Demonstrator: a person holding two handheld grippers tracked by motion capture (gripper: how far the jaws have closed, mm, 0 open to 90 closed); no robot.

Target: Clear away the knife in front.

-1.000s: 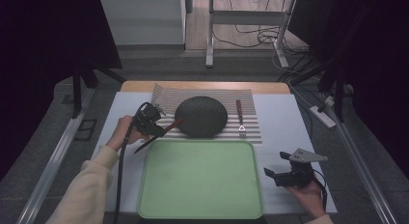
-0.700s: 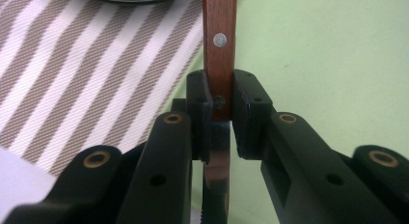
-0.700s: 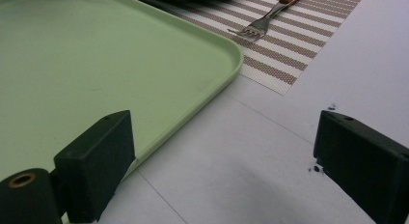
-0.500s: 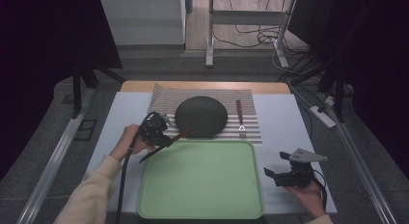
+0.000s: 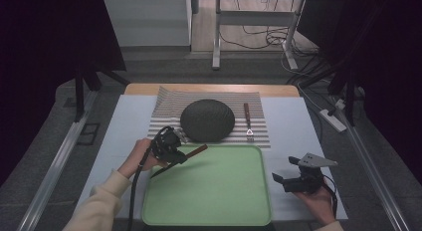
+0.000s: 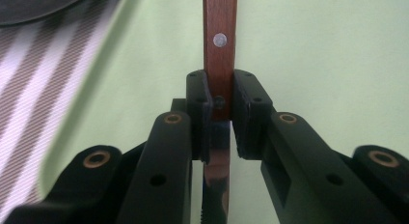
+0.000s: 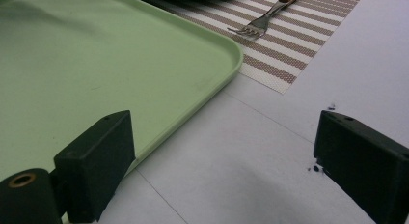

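One green tray (image 5: 219, 201) sits on the tabletop (image 5: 293, 126), and one striped placemat (image 5: 169, 104) lies behind it. On that mat there's one dark round dish (image 5: 207, 120) and one fork (image 5: 247, 122) with a wooden handle. One wooden-handled knife (image 5: 191, 153) is up over the tray's left edge, pinched in a claw. Two claws in all, the left claw (image 5: 180, 156) and the right claw (image 5: 279, 180), and two hands working them: left hand (image 5: 135, 156), right hand (image 5: 313, 201).
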